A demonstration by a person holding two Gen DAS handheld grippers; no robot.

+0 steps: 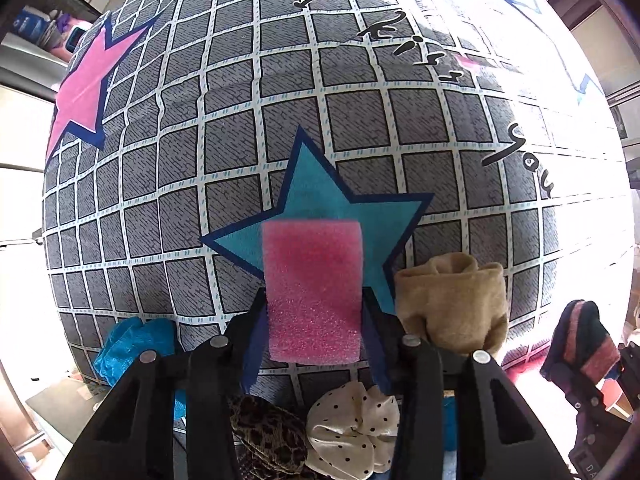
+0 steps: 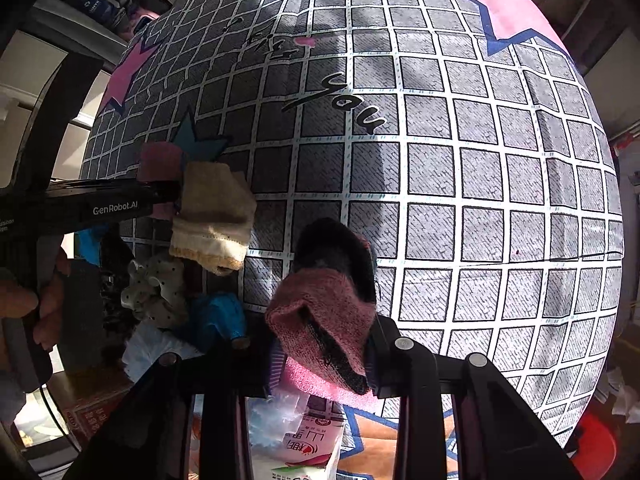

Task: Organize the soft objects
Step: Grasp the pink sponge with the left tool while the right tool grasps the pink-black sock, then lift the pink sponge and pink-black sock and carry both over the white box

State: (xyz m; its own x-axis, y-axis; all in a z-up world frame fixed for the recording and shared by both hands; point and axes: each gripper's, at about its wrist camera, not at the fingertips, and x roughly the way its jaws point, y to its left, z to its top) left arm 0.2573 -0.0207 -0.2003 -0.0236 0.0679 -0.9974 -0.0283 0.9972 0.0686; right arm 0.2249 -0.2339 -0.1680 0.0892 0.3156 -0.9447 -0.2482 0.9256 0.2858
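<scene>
squarely in left gripper (image 1: 316, 316): pink sponge (image 1: 314, 292)

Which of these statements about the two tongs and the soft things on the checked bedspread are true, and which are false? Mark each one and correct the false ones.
1. The left tongs grip a pink foam sponge. True.
2. The right tongs are empty. False: they are shut on a pink and black sock.
3. A beige sock lies just right of the sponge, as the left wrist view shows. True.
4. The star behind the sponge is yellow. False: it is teal with a dark blue edge.
5. A white polka-dot scrunchie lies below the left tongs. True.
6. The bedspread is plain white. False: it has grey squares with white lines.
</scene>
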